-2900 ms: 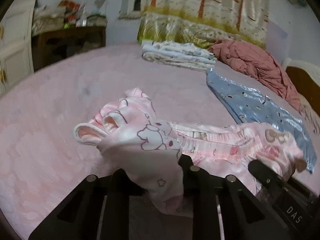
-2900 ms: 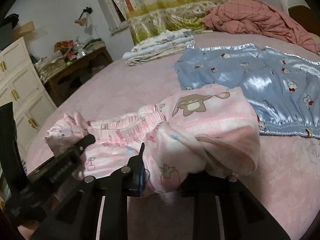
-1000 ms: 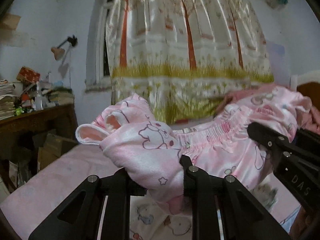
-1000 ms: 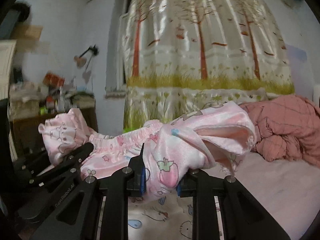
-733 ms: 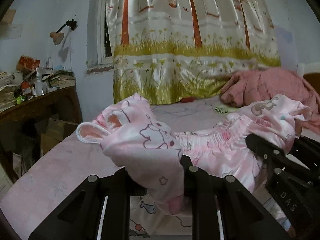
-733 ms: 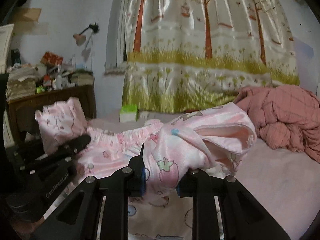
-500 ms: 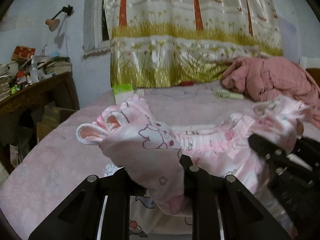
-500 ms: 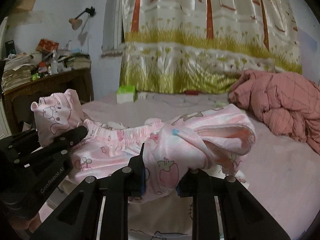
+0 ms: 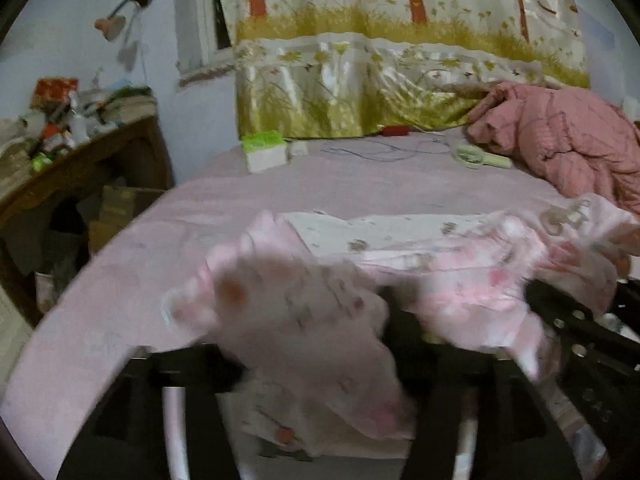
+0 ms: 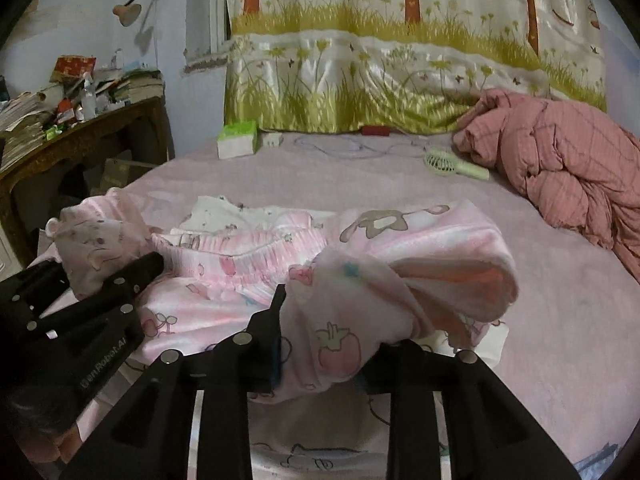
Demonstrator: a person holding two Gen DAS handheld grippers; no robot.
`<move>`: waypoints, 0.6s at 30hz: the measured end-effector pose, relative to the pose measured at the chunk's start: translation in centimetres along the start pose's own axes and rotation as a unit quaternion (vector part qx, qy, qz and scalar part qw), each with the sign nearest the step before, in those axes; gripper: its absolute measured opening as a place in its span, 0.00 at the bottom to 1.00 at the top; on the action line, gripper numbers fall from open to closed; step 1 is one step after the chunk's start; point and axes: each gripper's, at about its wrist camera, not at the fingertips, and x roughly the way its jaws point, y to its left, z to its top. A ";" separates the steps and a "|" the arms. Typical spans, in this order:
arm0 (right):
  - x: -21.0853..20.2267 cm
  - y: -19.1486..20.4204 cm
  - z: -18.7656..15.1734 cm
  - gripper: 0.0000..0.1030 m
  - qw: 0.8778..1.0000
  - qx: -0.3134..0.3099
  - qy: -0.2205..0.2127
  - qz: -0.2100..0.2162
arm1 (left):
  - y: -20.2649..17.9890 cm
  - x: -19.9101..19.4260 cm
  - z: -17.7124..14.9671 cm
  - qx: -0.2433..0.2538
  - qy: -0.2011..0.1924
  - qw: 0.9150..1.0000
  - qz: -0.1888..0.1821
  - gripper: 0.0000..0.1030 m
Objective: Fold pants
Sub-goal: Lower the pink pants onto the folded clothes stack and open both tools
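Note:
The pink cartoon-print pants (image 10: 256, 280) hang between my two grippers over the pink bed (image 10: 560, 340). My right gripper (image 10: 324, 340) is shut on a bunched end with a strawberry print. My left gripper (image 9: 320, 360) is shut on the other bunched end (image 9: 288, 312); that view is motion-blurred. The elastic waistband (image 10: 248, 252) stretches between them. The left gripper also shows in the right wrist view (image 10: 100, 304), and the right gripper shows at the right edge of the left wrist view (image 9: 592, 344). A white printed garment (image 10: 224, 216) lies beneath the pants.
A crumpled rose quilt (image 10: 568, 168) lies at the right. A green hand fan (image 10: 452, 164), a green-and-white tissue pack (image 10: 238, 140) and a cable lie at the far side by the curtain. A cluttered wooden desk (image 10: 80, 128) stands left of the bed.
Both grippers have come down toward the bed with the pants still held. The view has tilted from the curtain to the bed top. The left view has gone blurry.

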 end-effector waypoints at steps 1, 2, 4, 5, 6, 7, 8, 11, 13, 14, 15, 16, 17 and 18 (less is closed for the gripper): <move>0.0 0.0 0.1 0.32 1.000 -0.004 0.010 -0.001 | 0.3 -0.1 0.1 0.004 -0.006 1.000 0.012 0.75; 0.0 -0.1 0.2 0.37 1.000 -0.006 0.014 -0.002 | 0.7 -0.1 0.2 0.001 -0.005 1.000 0.016 0.78; -0.3 -0.8 0.4 0.46 1.000 0.007 0.018 0.000 | 1.7 -0.1 0.3 -0.018 0.003 1.000 0.004 0.78; -0.4 -1.0 0.5 0.50 1.000 0.012 0.021 0.003 | 2.1 -0.1 0.4 -0.026 0.004 1.000 0.002 0.78; -0.5 -1.3 0.7 0.54 0.999 0.019 0.027 0.009 | 2.4 -0.3 0.5 -0.029 0.003 1.000 0.005 0.78; -0.6 -1.8 0.8 0.58 0.999 0.027 0.033 0.012 | 2.5 -0.6 0.7 -0.028 -0.001 1.000 0.014 0.78; -0.8 -2.0 0.9 0.66 0.999 0.030 0.035 0.009 | 2.6 -0.9 0.8 -0.026 -0.008 0.999 0.023 0.78; -2.6 -2.5 1.6 0.69 0.999 0.028 0.020 -0.011 | 3.0 -2.3 1.3 -0.025 -0.034 0.997 0.063 0.78; -4.0 -3.3 2.1 0.72 0.999 0.040 0.003 -0.012 | 3.7 -3.3 1.6 -0.041 -0.054 0.996 0.064 0.78; -4.9 -3.8 2.4 0.72 0.998 0.054 -0.016 -0.020 | 4.1 -3.9 1.7 -0.048 -0.065 0.995 0.053 0.78; -6.0 -4.2 2.6 0.72 0.996 0.068 -0.046 -0.024 | 4.3 -4.4 1.9 -0.049 -0.074 0.995 0.039 0.76; -7.4 -4.4 2.6 0.72 0.992 0.077 -0.094 -0.020 | 4.4 -4.8 2.0 -0.045 -0.076 0.996 0.023 0.64; -8.3 -4.5 2.5 0.72 0.989 0.077 -0.128 -0.014 | 4.3 -4.8 2.2 -0.040 -0.072 0.997 0.009 0.46; -9.0 -4.4 2.3 0.70 0.985 0.073 -0.158 -0.006 | 4.2 -4.8 2.2 -0.039 -0.064 0.997 -0.012 0.38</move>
